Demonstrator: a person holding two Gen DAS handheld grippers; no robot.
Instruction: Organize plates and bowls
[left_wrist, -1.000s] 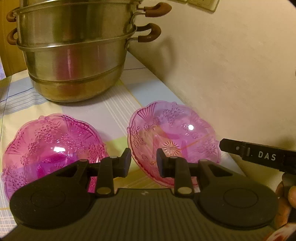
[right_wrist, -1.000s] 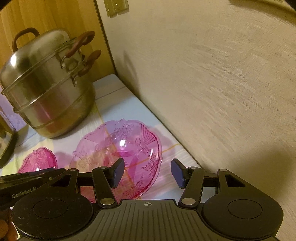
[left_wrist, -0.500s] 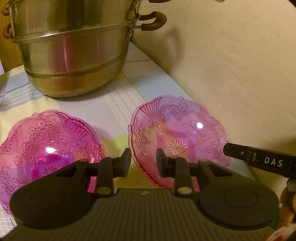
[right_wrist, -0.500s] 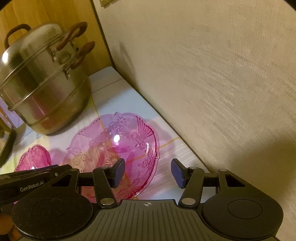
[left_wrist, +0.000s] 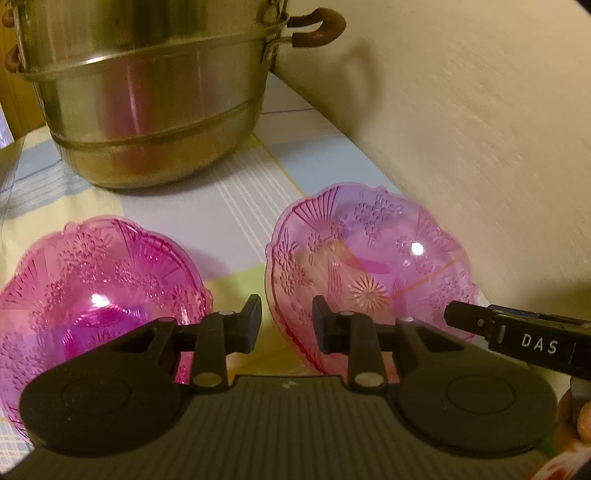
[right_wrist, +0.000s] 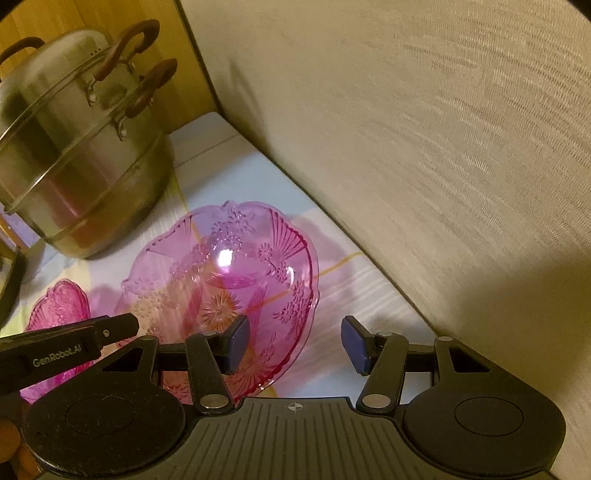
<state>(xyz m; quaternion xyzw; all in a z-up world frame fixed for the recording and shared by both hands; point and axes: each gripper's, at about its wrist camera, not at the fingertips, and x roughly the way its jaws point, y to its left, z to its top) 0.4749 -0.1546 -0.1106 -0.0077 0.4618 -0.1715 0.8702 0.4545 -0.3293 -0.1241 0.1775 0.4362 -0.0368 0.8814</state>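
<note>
From the left wrist camera, the left tongs (left_wrist: 286, 319) stood open with a narrow gap between the pads and nothing held. They hovered over the counter (left_wrist: 236, 218), which wore a striped, pastel-checked cloth. The gap lined up with the near left rim of the right pink bowl (left_wrist: 369, 266), a clear patterned dish sitting beside the beige wall (left_wrist: 480, 129). The left pink bowl (left_wrist: 92, 291) lay apart from it on the cloth, partly behind the left finger. Behind both bowls stood a stacked steel steamer pot (left_wrist: 147, 99) with brown handles. The body of the right tongs (left_wrist: 517, 339) reached in from the right edge, over the far side of the right bowl.

From the right wrist camera, the right tongs (right_wrist: 293, 345) were spread wide and held nothing. The left pad sat over the inside of the right pink bowl (right_wrist: 229, 273) and the right pad over bare cloth outside its rim. The left pink bowl (right_wrist: 59, 317) showed at the left, partly hidden by the left tongs (right_wrist: 74, 343). The steamer pot (right_wrist: 74, 147) stood at the back left.
</note>
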